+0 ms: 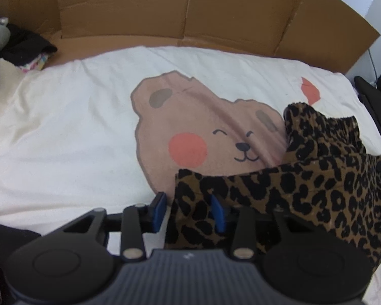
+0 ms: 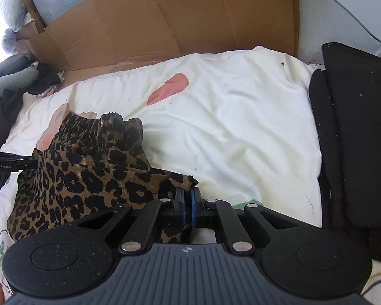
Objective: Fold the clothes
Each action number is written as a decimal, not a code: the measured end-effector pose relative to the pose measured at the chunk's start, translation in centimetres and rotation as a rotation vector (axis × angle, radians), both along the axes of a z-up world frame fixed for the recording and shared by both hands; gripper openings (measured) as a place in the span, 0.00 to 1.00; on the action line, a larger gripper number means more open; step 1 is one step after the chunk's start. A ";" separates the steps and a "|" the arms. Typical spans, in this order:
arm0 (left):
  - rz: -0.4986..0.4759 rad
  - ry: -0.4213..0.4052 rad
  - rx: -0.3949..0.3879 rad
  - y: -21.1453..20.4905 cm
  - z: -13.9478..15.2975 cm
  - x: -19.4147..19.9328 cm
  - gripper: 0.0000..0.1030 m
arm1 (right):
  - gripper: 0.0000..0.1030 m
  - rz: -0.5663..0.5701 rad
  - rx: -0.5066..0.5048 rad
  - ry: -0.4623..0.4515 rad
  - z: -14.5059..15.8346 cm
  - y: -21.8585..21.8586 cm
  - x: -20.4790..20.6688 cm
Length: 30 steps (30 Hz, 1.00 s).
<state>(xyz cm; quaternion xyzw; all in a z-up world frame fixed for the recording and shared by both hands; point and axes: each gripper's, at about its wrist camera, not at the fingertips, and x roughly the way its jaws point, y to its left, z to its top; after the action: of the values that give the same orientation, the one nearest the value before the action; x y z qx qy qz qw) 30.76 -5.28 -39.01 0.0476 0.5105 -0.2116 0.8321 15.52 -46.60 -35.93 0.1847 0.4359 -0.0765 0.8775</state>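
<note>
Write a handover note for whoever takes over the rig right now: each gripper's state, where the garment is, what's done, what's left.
Right gripper: shut on a corner of the leopard-print garment.
Left gripper: jaws apart, the garment's other lower corner lies between them, not clamped.
The garment lies bunched on the white bear-print blanket, with the cardboard behind it.
Done: one corner gripped. Left: close the left gripper, spread the garment flat, fold it.

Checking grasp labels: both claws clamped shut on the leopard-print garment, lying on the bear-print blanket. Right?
Not quite. Only the right claw is clamped shut on the leopard-print garment. The left wrist view shows the left claw standing open, with the garment's corner between its pads unpinched. The garment does lie on the bear-print blanket.
</note>
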 end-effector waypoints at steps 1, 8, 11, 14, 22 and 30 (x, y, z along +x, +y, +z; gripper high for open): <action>0.001 0.005 0.002 -0.1 0.0 0.1 0.40 | 0.02 -0.003 0.000 0.002 0.0 0.1 -0.1; -0.003 0.013 -0.009 -0.2 0.0 -0.5 0.29 | 0.02 -0.015 0.001 0.018 -0.3 0.2 0.3; 0.005 0.021 -0.014 -0.2 0.0 -0.6 0.16 | 0.02 -0.029 0.007 0.010 -0.3 0.2 0.2; 0.013 0.031 -0.009 -0.4 0.3 -0.8 0.07 | 0.02 -0.038 0.019 0.001 -0.3 0.1 -0.1; 0.055 -0.016 0.029 -0.3 2.5 -2.0 0.05 | 0.02 -0.041 0.027 -0.030 0.7 -0.3 -0.4; 0.063 -0.095 0.013 0.6 6.6 -3.5 0.05 | 0.02 -0.036 -0.006 -0.086 3.0 0.3 -1.5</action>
<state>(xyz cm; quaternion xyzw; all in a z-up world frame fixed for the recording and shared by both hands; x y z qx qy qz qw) 27.28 -4.68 -32.41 0.0469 0.4730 -0.1793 0.8613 14.03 -46.28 -32.95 0.1929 0.3941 -0.0857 0.8945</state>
